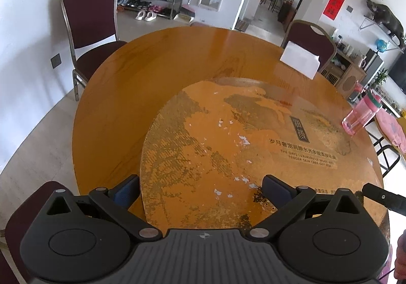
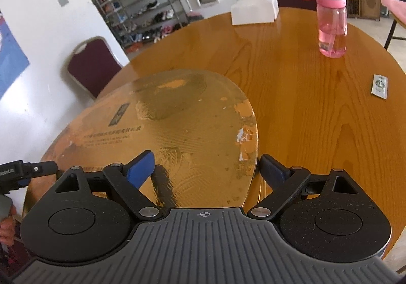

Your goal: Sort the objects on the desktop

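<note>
Both hand-held grippers, left hand-held gripper [image 1: 200,188] and right hand-held gripper [image 2: 206,167], gape wide, empty; beyond the worn mat [image 2: 177,116], the upright bottle [image 2: 332,25] could topple if clipped.

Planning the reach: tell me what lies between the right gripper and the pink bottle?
Right wrist view: only bare wooden table between right gripper and pink bottle.

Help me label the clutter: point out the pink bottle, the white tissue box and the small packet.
pink bottle [image 2: 332,27]: right wrist view, middle of its clear body.
white tissue box [image 2: 253,11]: right wrist view, its front face.
small packet [image 2: 379,86]: right wrist view, its printed top.
</note>
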Demonstrator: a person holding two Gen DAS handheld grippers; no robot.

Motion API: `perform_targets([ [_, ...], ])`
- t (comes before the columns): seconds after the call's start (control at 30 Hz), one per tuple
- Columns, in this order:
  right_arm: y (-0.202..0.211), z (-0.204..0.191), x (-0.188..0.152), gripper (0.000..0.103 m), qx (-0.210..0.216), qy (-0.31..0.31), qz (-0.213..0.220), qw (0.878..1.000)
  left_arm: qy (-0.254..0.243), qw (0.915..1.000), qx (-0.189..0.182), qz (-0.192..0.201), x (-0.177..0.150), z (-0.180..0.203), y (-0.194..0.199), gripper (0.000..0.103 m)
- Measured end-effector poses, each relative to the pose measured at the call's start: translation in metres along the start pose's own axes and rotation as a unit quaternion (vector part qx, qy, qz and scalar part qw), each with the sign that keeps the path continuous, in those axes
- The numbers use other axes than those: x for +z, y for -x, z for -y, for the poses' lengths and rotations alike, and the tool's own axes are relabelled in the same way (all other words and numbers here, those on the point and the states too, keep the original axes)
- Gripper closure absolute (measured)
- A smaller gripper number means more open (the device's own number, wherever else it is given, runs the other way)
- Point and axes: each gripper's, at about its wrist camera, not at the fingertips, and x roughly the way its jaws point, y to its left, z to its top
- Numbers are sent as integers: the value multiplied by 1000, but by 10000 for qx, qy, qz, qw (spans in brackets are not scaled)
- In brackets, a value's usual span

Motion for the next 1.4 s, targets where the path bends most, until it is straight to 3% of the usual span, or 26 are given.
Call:
perform_targets([
  [0.9, 5, -24, -19, 11, -340, 726, -338, 9962, -123, 9997, 3, -206, -12, -5, -15, 3],
  [1.4, 0, -17, -24, 12, -298, 548, -442, 9971, -361, 9991, 80, -199, -14, -5, -14, 3],
])
